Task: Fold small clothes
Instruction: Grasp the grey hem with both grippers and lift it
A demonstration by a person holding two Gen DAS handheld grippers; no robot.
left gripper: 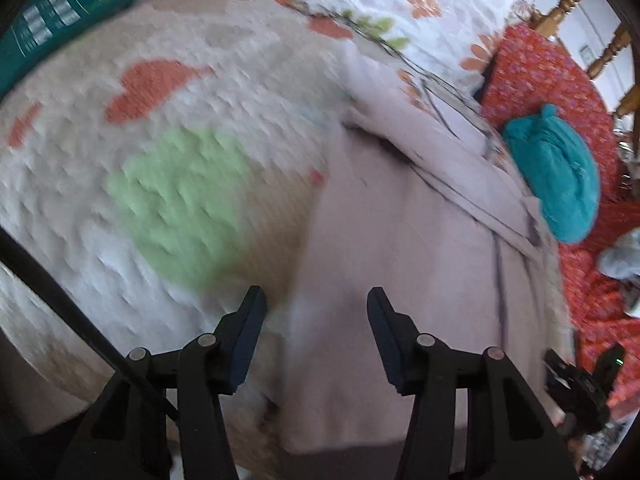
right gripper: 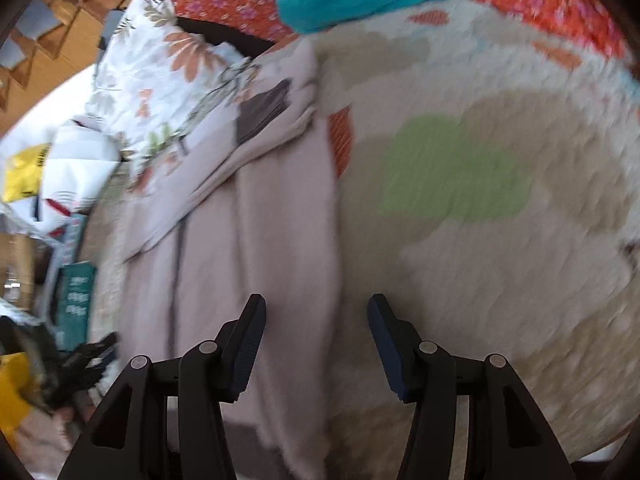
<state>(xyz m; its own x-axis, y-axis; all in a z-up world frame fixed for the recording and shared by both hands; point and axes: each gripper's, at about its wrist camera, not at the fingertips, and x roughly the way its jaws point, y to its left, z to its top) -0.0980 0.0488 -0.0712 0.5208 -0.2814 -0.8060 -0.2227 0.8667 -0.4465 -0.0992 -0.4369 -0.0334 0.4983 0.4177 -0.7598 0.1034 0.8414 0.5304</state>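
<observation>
A pale lilac garment [left gripper: 400, 240] lies spread flat on a fleecy blanket [left gripper: 180, 184] with orange hearts and green patches. My left gripper [left gripper: 316, 312] hangs open above the garment's left edge, one finger over the blanket and the other over the cloth. In the right wrist view the same garment [right gripper: 260, 220] runs up the left half, with a dark label patch [right gripper: 262, 114] near its far end. My right gripper [right gripper: 316, 320] is open over the garment's right edge, nothing between its fingers. Both views are blurred.
A bundled teal cloth [left gripper: 556, 176] rests on a red floral fabric [left gripper: 540, 76] beyond the garment. A white floral pillow [left gripper: 400, 8] lies at the far end, and a teal box [left gripper: 60, 12] at the blanket's far left. Wooden posts [left gripper: 568, 0] stand behind.
</observation>
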